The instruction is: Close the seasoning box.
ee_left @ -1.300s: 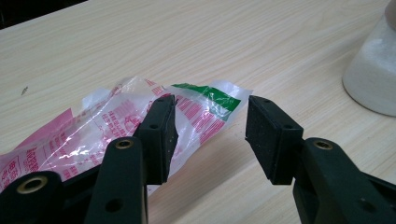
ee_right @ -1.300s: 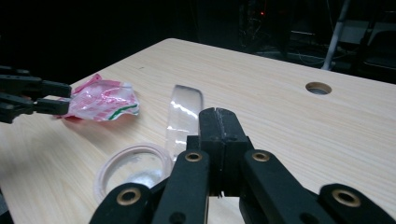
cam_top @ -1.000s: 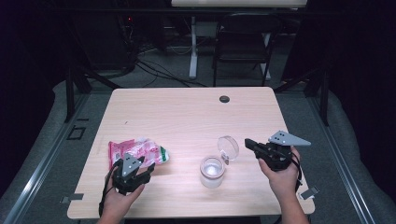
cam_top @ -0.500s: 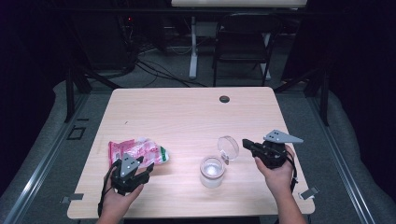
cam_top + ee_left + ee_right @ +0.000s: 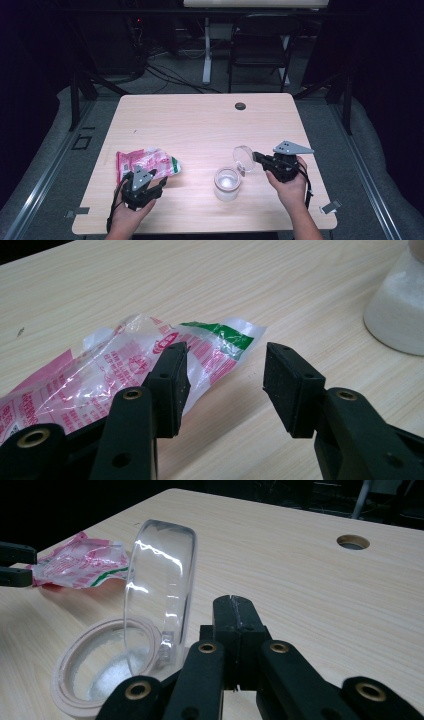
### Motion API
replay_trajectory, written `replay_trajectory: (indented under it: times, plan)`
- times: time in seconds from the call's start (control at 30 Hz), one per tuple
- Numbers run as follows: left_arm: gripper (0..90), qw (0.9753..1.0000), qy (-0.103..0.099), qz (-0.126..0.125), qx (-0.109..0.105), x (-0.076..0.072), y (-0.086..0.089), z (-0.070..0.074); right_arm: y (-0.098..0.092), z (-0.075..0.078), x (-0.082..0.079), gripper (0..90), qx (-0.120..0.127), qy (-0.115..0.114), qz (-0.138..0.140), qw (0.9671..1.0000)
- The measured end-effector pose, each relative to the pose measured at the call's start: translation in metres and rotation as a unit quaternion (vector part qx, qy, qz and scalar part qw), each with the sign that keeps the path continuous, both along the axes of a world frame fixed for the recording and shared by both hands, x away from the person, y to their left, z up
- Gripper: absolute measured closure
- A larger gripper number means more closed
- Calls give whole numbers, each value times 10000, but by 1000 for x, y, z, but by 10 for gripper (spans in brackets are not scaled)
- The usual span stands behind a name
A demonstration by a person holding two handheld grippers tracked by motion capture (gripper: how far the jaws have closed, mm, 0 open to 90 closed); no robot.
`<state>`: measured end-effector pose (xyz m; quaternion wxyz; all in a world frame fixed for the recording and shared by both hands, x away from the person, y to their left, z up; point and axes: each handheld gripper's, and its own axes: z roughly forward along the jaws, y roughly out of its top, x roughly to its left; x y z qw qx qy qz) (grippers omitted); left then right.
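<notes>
A crumpled clear plastic bag (image 5: 145,162) with red and green print lies at the front left of the table (image 5: 200,120). My left gripper (image 5: 152,181) is open at the bag's near end. In the left gripper view the left jaw of that gripper (image 5: 225,375) rests over the bag (image 5: 100,380), whose green tip reaches into the gap. A jar (image 5: 227,186) holding white powder stands at the front centre. Its clear lid (image 5: 243,157) stands upright at the jar's far right rim. My right gripper (image 5: 256,157) is shut, its tip beside the lid (image 5: 160,590), nothing visible between the jaws (image 5: 232,602).
A round cable hole (image 5: 240,106) sits near the table's far edge. A dark chair (image 5: 260,45) and a desk leg stand beyond the table. Metal rails run along the floor on both sides.
My right gripper has shifted slightly left and toward me, closing on the upright lid. The left gripper and the bag have hardly moved.
</notes>
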<state>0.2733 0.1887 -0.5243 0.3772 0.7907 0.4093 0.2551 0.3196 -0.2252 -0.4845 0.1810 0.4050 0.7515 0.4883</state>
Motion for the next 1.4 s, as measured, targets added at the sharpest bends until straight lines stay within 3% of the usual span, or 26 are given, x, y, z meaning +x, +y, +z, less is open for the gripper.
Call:
replay_trajectory:
  times: [0.3,1.03,1.4]
  plan:
    - [522,10000,18,-65,68,-1,-3,-2,2,-2,0,900,-16,34,68,10000]
    - [521,10000,2,-45,11,-1,-1,-2,14,3,-7,900,-33,-71,217,9997]
    - [519,10000,3,-9,-10,0,2,-1,44,-5,-18,900,-311,-36,697,9971]
